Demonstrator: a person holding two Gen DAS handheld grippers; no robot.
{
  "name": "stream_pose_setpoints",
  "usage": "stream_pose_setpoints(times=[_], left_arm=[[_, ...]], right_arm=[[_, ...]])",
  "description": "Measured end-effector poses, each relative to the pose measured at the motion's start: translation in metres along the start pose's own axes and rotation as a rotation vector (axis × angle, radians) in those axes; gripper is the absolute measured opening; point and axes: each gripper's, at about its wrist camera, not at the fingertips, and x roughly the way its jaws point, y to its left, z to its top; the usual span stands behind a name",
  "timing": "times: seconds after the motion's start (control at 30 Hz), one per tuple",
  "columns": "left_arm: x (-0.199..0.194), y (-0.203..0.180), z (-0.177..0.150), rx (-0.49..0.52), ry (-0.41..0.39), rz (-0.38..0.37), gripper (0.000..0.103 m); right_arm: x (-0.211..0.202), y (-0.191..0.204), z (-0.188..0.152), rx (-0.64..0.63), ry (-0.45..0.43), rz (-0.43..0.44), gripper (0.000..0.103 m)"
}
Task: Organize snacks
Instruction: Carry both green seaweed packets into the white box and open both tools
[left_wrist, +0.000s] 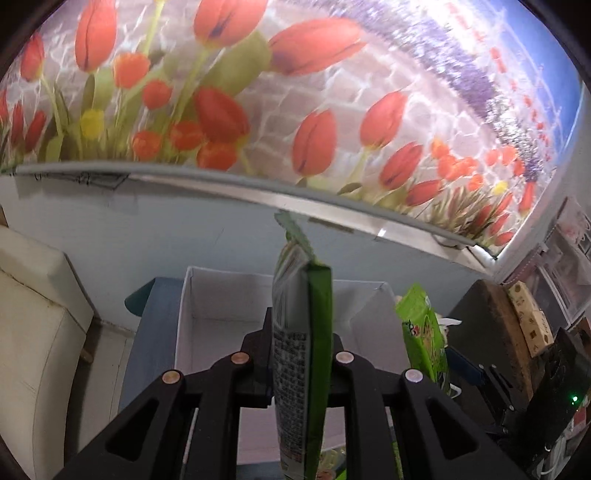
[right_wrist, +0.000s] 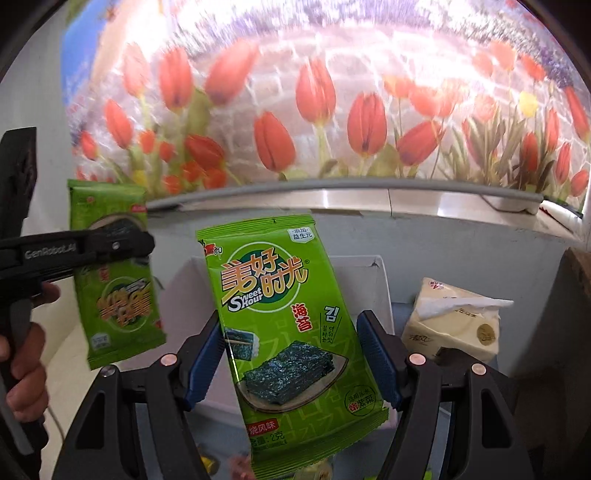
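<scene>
A flat, glossy green seaweed packet (right_wrist: 291, 343), rectangular with crimped ends and a printed picture of dark, rough seaweed sheets, stands tilted between the blue ribbed pads of the right gripper (right_wrist: 291, 354). Its fingers (right_wrist: 205, 354) are spread wide yet press on the packet's two side edges, so the packet is pinched across its width and held in the air above the white box (right_wrist: 373, 266).

A second seaweed packet (left_wrist: 301, 354), the same shiny foil, is seen edge-on from the left wrist: a thin slab with a grey printed back and a green front. The left gripper (left_wrist: 301, 363) has its black fingers (left_wrist: 258, 369) pressed nearly together on this packet's flat faces. In the right wrist view the same packet hangs upside down, and a hand (right_wrist: 22, 365) grips the black handle below it.

The box is open-topped, with thin, smooth white walls and a square shape, and it stands on a blue desk (left_wrist: 147, 350) beneath both packets. Just right of the box sits a cream soft-pack of tissues (right_wrist: 454, 325), a white sheet sticking out of its top. Behind everything, a pale wall meets a metal ledge, and above it runs a blurred mural of red tulips (left_wrist: 314, 144) on a grey brick pattern.
</scene>
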Motion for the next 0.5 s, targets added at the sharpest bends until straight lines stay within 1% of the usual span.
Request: stream_pose_setpoints(times=[0.07, 0.1, 0.13, 0.17, 0.2, 0.23, 0.27, 0.3, 0.43, 0.5], left_arm=[[0.014, 0.005, -0.003, 0.008, 0.020, 0.011, 0.017], [0.020, 0.005, -0.003, 0.014, 0.031, 0.023, 0.029], [0.028, 0.005, -0.003, 0.020, 0.040, 0.045, 0.039], [0.032, 0.007, -0.003, 0.021, 0.034, 0.050, 0.058], [0.036, 0.008, -0.003, 0.027, 0.039, 0.052, 0.081], [0.040, 0.012, -0.001, 0.029, 0.050, 0.056, 0.093], [0.041, 0.014, 0.000, 0.029, 0.053, 0.056, 0.103], [0.039, 0.014, 0.002, 0.035, 0.045, 0.059, 0.103], [0.032, 0.011, 0.005, 0.086, 0.030, 0.082, 0.103], [0.029, 0.009, 0.005, 0.111, 0.022, 0.101, 0.103]], right_arm=[[0.015, -0.002, -0.002, 0.015, 0.019, 0.003, 0.077], [0.021, -0.002, -0.003, 0.018, 0.021, 0.006, 0.077], [0.026, -0.001, -0.004, 0.015, 0.020, 0.004, 0.080], [0.032, -0.001, -0.005, 0.011, 0.021, 0.001, 0.083], [0.038, -0.001, -0.006, 0.010, 0.023, -0.005, 0.092], [0.042, -0.002, -0.005, 0.010, 0.026, -0.014, 0.098], [0.046, -0.003, -0.005, 0.004, 0.037, -0.025, 0.101], [0.048, -0.003, -0.005, -0.003, 0.042, -0.037, 0.103], [0.048, -0.004, -0.004, -0.022, 0.031, -0.063, 0.103], [0.047, -0.005, -0.005, -0.011, 0.030, -0.053, 0.103]])
